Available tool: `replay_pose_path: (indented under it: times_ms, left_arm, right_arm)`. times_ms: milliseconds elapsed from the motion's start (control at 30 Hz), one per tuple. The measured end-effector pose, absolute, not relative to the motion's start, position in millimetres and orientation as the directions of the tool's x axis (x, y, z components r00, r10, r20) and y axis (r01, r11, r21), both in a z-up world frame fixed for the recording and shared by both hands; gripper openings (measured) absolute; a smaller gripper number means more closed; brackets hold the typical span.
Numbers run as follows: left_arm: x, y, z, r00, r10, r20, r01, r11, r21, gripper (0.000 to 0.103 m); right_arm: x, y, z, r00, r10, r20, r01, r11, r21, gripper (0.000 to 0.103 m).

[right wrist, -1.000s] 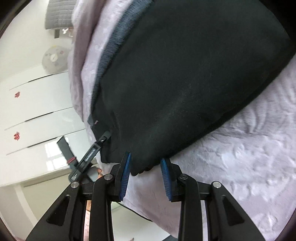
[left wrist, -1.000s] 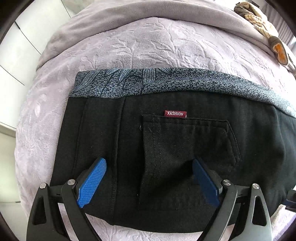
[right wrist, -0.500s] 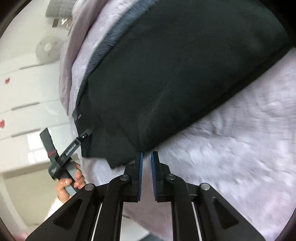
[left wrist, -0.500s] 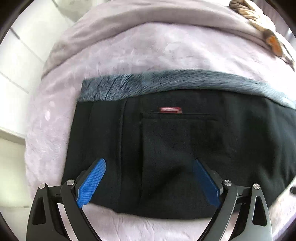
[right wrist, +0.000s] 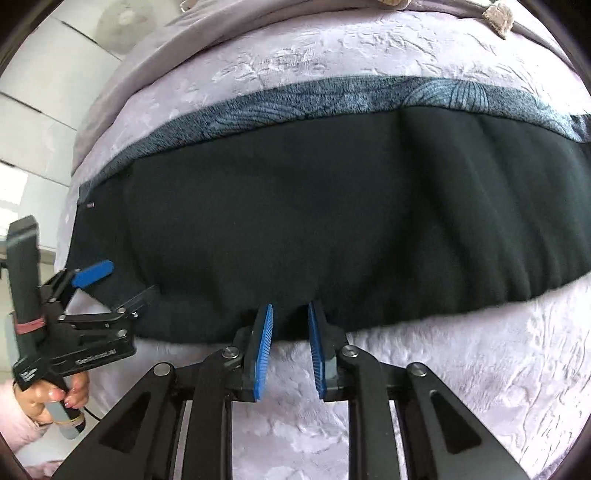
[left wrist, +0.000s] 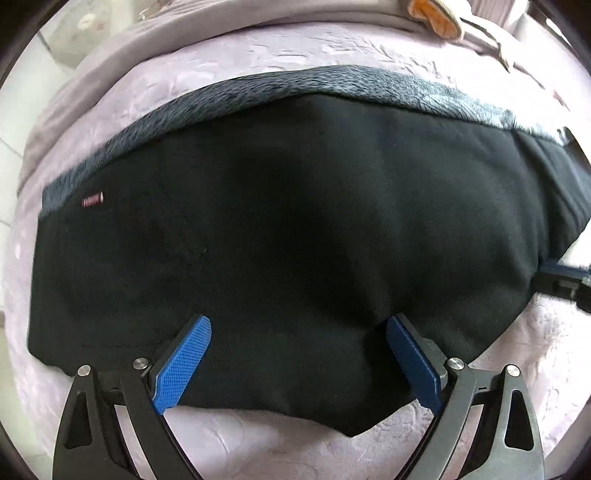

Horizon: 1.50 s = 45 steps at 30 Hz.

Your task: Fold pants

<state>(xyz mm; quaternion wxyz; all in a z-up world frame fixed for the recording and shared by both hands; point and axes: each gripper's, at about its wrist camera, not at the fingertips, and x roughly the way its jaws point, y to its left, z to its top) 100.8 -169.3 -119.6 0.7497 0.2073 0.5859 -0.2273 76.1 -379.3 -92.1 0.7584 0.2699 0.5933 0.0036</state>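
The black pants (left wrist: 295, 229) lie flat and folded on the lilac bed cover, with a blue-grey patterned band (left wrist: 332, 81) along the far edge and a small red label (left wrist: 92, 200) at the left. My left gripper (left wrist: 297, 334) is wide open, its blue pads resting over the near edge of the pants. In the right wrist view the pants (right wrist: 332, 221) fill the middle. My right gripper (right wrist: 290, 325) is partly open at the pants' near hem, with no cloth between its pads. The left gripper (right wrist: 114, 280) shows at the left there.
The embossed lilac bed cover (right wrist: 461, 387) spreads all round the pants. A plainer lilac blanket (left wrist: 147, 40) is bunched at the far side, with an orange and beige thing (left wrist: 436, 14) on it. White cupboards (right wrist: 33, 110) stand at the left.
The left gripper has shifted right along the pants, so the red label now sits far left. The right gripper swung round to face the near hem and opened from nearly shut.
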Motion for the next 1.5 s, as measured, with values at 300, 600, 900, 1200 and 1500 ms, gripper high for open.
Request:
replay_pose_path:
  times_ms: [300,600,900,1200,1500]
  left_arm:
    - [138.4,-186.2,-58.5,0.317,-0.144,-0.937,0.561,0.826,0.063,0.098]
    - [215.7,-213.4,-98.9,0.359,-0.036,-0.933,0.390,0.914,0.115,0.098]
    - [239.4,-204.9,-91.0,0.369,0.014,-0.929,0.359,0.920,0.157,0.098]
    - [154.4,-212.4,-47.8,0.323,-0.010,-0.946,0.476,0.866,0.153,0.098]
    - [65.7,-269.5,-43.9,0.216,-0.054,-0.975,0.604,0.792,0.089,0.098]
  right_arm:
    - [49.7,-415.6,-57.3,0.371,0.326,-0.869,0.358,0.814,0.458,0.025]
    - [154.9,-433.1,-73.3,0.386,0.315,-0.867,0.272,0.859,0.433,0.025]
    - [162.5,-471.4,-91.7,0.372,0.238,-0.897,0.368,0.849,0.378,0.022]
    - [55.4,-504.3,-63.5,0.396,0.302,-0.867,0.491,0.728,0.478,0.035]
    - [-40.0,-527.4,-69.6,0.411,0.315,-0.855,0.637,0.571,0.517,0.036]
